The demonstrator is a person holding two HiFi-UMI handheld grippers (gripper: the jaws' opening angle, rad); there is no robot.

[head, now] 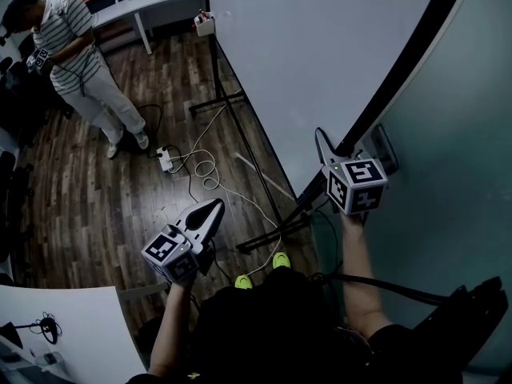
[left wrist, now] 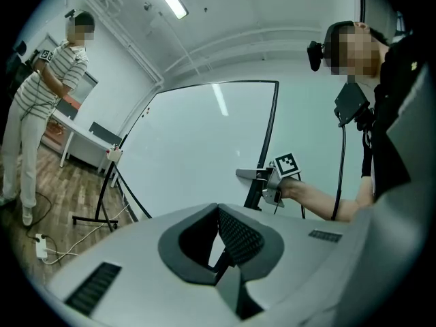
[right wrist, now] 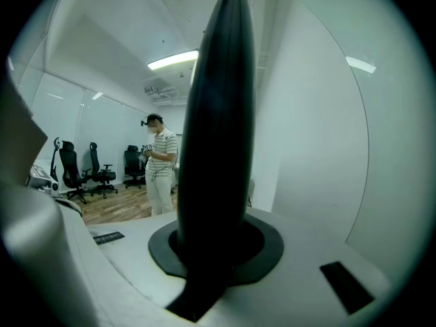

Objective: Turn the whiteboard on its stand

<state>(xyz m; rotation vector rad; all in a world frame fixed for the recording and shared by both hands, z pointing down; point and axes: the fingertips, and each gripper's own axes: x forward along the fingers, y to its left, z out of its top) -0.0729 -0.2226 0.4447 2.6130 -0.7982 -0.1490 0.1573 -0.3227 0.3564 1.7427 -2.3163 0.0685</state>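
Head view, read left to right. A standing person (head: 80,62) and a power strip (head: 166,159) with loose cable (head: 206,169) occupy the wooden floor to the left of the board. Left gripper (head: 214,208): jaws closed together on nothing, held low, well apart from the whiteboard (head: 320,54). Stand (head: 254,165): its dark feet spread beneath the panel, and the cable lies near them. The panel runs away from the wearer. Its near upright black edge (head: 408,62) passes between the jaws of the right gripper (head: 353,146), which are clamped across it. The right hand is therefore the working one. A swing of the board would probably sweep over the cable.
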